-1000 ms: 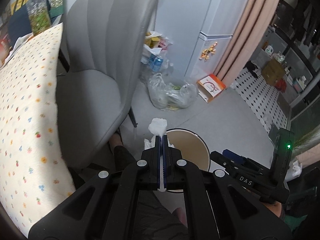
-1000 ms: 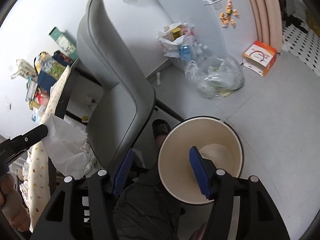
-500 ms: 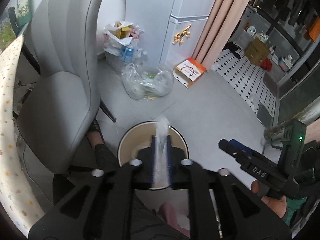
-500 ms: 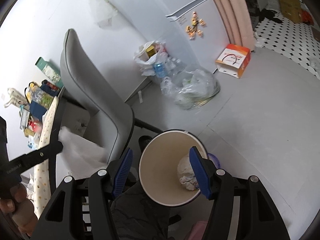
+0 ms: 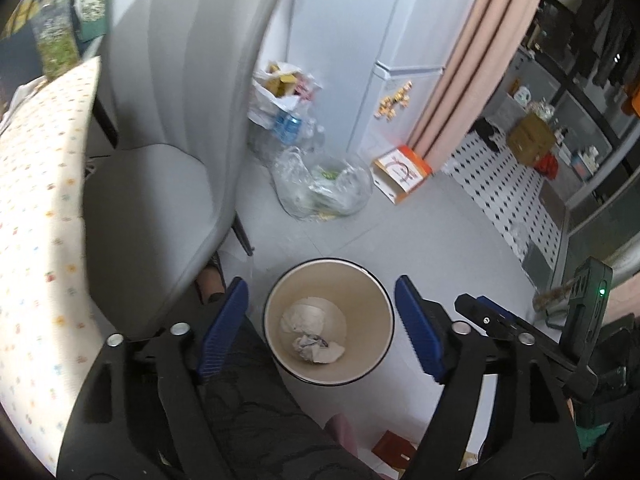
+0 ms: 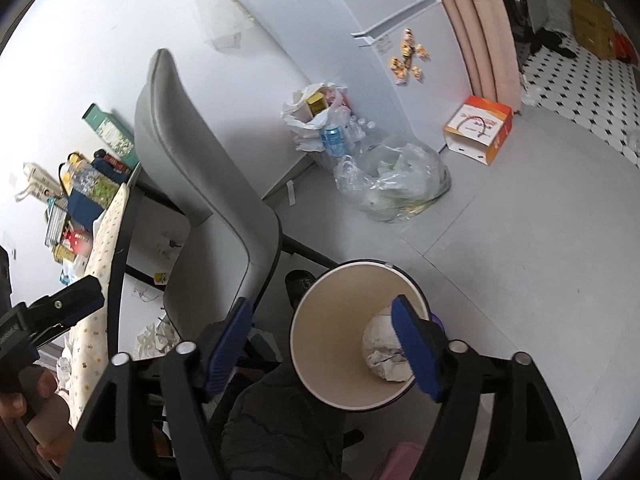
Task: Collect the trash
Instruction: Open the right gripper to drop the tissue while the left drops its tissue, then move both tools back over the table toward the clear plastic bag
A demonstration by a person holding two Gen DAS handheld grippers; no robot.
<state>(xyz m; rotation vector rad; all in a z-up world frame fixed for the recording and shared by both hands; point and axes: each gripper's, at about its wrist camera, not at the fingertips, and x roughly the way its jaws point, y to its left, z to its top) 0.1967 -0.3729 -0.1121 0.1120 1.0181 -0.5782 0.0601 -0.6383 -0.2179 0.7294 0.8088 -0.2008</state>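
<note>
A round cream trash bin (image 5: 376, 344) with a dark rim stands on the grey floor. It also shows in the right wrist view (image 6: 320, 352). Crumpled white tissues (image 5: 310, 334) lie at its bottom, and show in the right wrist view (image 6: 384, 352) too. My left gripper (image 5: 320, 324) is open and empty above the bin, its blue pads either side of the rim. My right gripper (image 6: 324, 344) is open and empty, also above the bin.
A grey padded chair (image 5: 168, 160) stands left of the bin, beside a table with a flowered cloth (image 5: 36, 200). A clear plastic bag (image 5: 324, 188), a bag of bottles (image 5: 280, 100) and an orange-white box (image 5: 402, 172) sit by the fridge (image 5: 396, 80).
My left gripper was shut on a white tissue over the bin. It has opened and the tissue has dropped into the bin. The right gripper stayed open over the bin.
</note>
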